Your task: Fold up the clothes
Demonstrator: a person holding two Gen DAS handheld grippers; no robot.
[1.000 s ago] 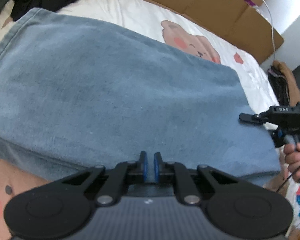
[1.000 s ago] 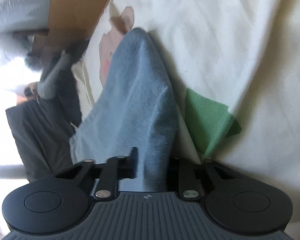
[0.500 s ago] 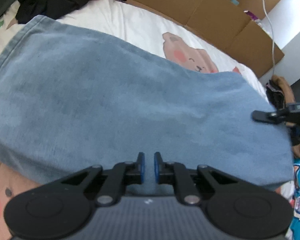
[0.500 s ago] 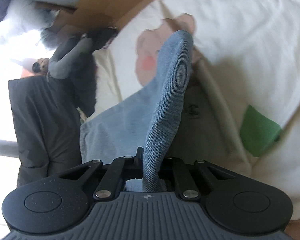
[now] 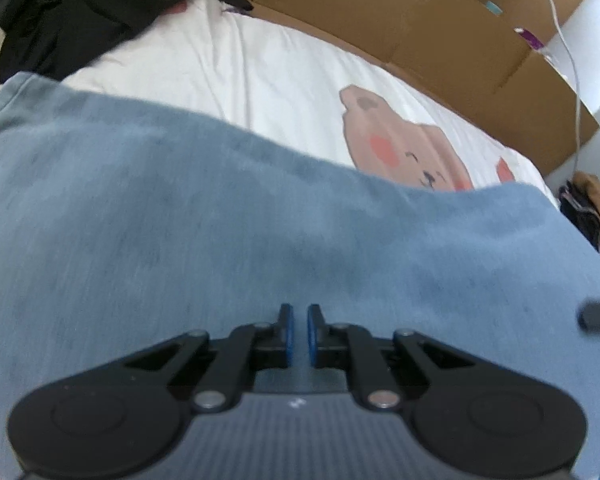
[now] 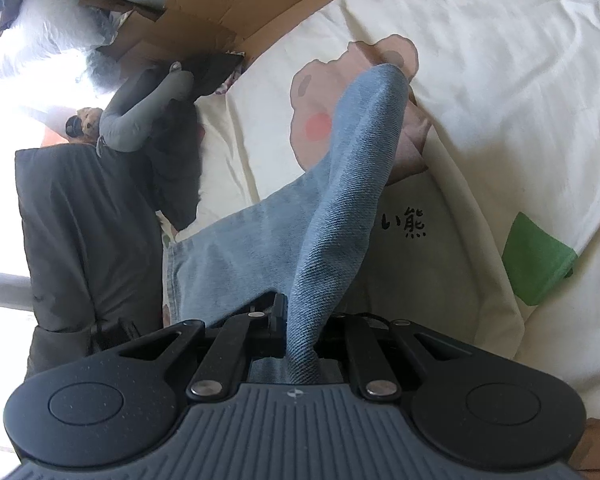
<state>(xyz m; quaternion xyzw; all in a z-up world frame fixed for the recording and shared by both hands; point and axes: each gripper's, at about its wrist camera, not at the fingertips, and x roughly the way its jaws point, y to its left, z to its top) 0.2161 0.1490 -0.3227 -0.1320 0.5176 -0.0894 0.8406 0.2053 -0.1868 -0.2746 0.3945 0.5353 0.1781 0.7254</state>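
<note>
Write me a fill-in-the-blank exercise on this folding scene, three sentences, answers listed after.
1. The right hand-held gripper is shut on a fold of ____ denim fabric.
2. The cartoon printed on the white bedsheet beyond the denim is a pink ____.
3. Along the far edge of the bed stands flattened brown ____.

Missing words: blue; bear; cardboard
</note>
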